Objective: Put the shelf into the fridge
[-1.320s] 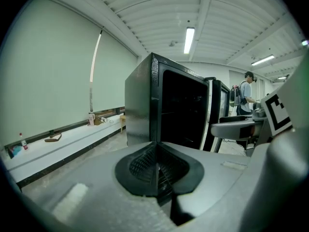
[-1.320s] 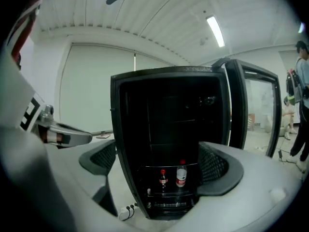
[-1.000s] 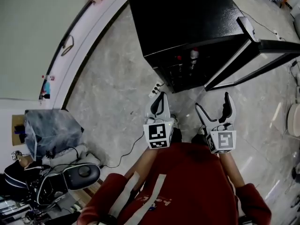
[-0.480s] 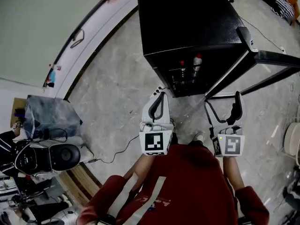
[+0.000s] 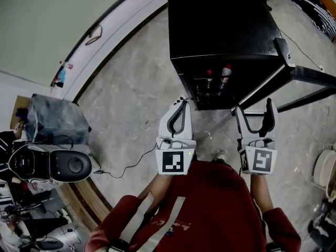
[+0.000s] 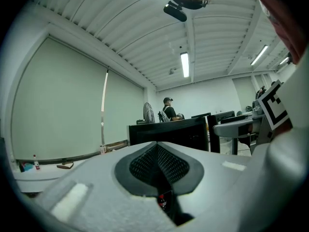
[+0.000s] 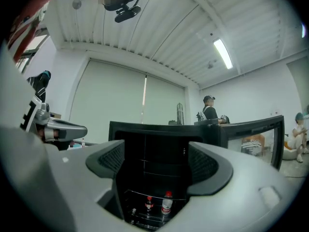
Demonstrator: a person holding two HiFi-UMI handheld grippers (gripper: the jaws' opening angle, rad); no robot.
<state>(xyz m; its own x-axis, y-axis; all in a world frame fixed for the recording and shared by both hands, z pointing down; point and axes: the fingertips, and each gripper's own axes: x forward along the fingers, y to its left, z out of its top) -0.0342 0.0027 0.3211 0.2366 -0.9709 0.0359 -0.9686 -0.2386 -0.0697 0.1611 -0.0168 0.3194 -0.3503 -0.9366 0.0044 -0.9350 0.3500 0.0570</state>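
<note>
A black fridge (image 5: 220, 20) stands on the stone floor with its door (image 5: 299, 77) swung open to the right. Inside, two bottles (image 7: 167, 203) stand on a wire-edged glass shelf (image 7: 140, 195). My left gripper (image 5: 181, 105) is held level in front of the fridge, its jaws shut on nothing; the pads (image 6: 145, 163) meet. My right gripper (image 5: 254, 106) points into the open fridge (image 7: 159, 129); its jaws stand apart, have just been closing, and hold nothing. Neither gripper touches the fridge.
A cable (image 5: 121, 167) runs across the floor to the left. A grey covered box (image 5: 55, 122) and a rounded machine (image 5: 52, 164) sit at the left. A white round object (image 5: 325, 167) lies at the right edge. A person (image 7: 210, 112) stands behind the fridge.
Both grippers have risen in front of the fridge. The right gripper's jaws have narrowed. The left jaws stay shut.
</note>
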